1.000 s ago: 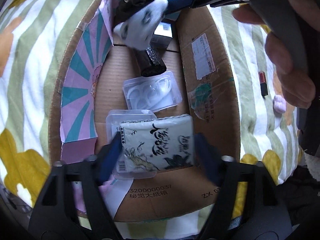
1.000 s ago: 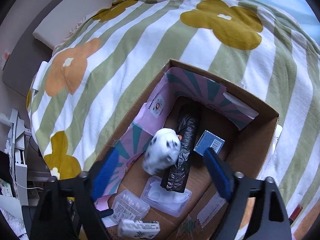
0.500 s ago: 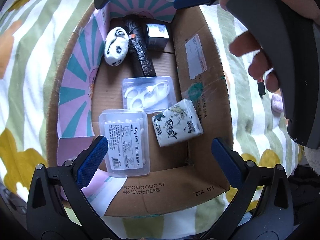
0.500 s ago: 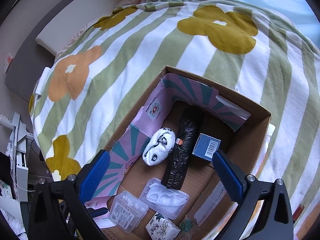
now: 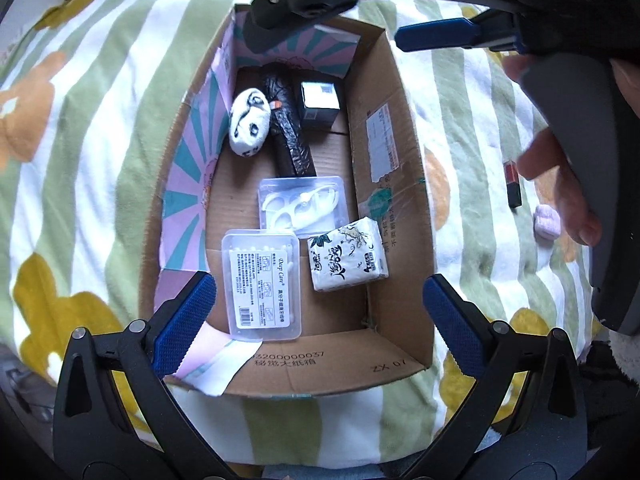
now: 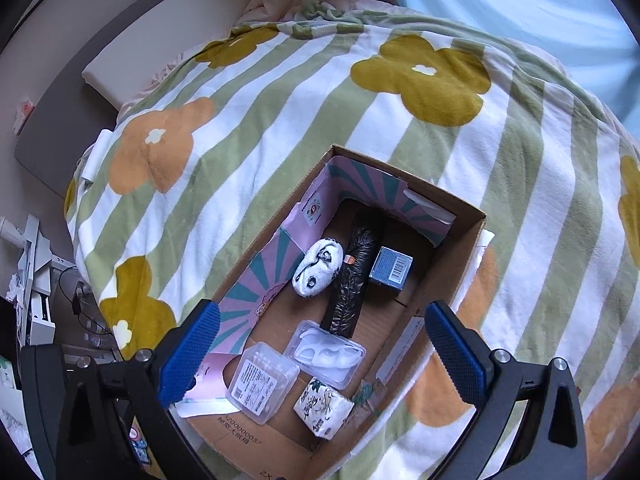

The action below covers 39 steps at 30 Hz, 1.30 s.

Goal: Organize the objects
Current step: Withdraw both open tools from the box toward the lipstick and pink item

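Striped green and white bedding (image 6: 280, 128) with big ochre and orange flowers covers the bed under me, and an open cardboard box (image 5: 394, 152) sits on it with pink and teal paper (image 5: 192, 164) lining its left wall and far end.

Going left to right inside the box, seen from my left wrist: at the far left lies a white plush with black markings (image 5: 249, 122), touching the lined wall. Just right of it, a black crinkled roll (image 5: 289, 128) runs from the far end toward the middle, its side against the plush. Right of the roll, at the far end, stands a small dark carton with a barcode label (image 5: 319, 105).

Nearer to me, a clear cotton swab case (image 5: 262, 284) lies flat at the near left. Just beyond it and a little to the right sits a clear tray of white floss picks (image 5: 302, 206), its far edge at the roll's near end. At the near right, a tissue pack with ink drawing (image 5: 347, 254) rests tilted against the right wall.

My left gripper (image 5: 318, 306) hangs above the near end of the box, jaws spread wide and holding nothing. My right gripper (image 6: 320, 344) hovers higher over the same box, jaws likewise released and bare.

Right of the box on the bedding lie a small red and black stick (image 5: 513, 184) and a pale pink lump (image 5: 545, 220), near the hand (image 5: 560, 176) that holds my right handle.
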Available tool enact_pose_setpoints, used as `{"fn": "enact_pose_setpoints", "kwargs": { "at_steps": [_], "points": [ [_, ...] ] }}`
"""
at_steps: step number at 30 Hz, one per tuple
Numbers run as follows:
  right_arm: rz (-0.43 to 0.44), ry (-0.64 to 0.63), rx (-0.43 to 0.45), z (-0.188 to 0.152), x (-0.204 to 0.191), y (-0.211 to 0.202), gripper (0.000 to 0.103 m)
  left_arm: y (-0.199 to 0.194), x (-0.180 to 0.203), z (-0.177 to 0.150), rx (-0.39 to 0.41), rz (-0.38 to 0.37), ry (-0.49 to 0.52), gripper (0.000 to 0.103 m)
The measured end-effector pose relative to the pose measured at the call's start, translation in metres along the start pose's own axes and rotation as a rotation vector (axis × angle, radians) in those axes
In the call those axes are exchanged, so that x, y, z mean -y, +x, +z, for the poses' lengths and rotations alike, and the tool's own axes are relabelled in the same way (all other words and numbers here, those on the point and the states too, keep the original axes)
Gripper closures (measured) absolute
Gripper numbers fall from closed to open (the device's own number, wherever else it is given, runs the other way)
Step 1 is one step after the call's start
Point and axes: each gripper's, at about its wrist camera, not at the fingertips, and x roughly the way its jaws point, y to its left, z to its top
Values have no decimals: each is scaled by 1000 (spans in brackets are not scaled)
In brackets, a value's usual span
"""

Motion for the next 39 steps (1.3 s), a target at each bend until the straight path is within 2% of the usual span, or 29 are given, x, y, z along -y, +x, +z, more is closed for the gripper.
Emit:
{"fn": "enact_pose_setpoints", "kwargs": {
  "at_steps": [7, 13, 22, 30, 39],
  "points": [
    [-14, 28, 47, -16, 3, -53, 1, -35, 16, -8, 45, 37, 50, 0],
    [-72, 50, 108, -37, 14, -105, 1, -61, 34, -15, 74, 45, 78, 0],
    [-200, 204, 169, -83, 54, -171, 1, -93, 67, -11, 147, 35, 139, 0],
    [-328, 350, 198, -137, 95, -216, 1, -114, 110, -1, 194, 13, 189, 0],
    [-391, 475, 226, -190, 127, -246, 1, -124, 160, 11, 226, -7, 238, 0]
  ]
}}
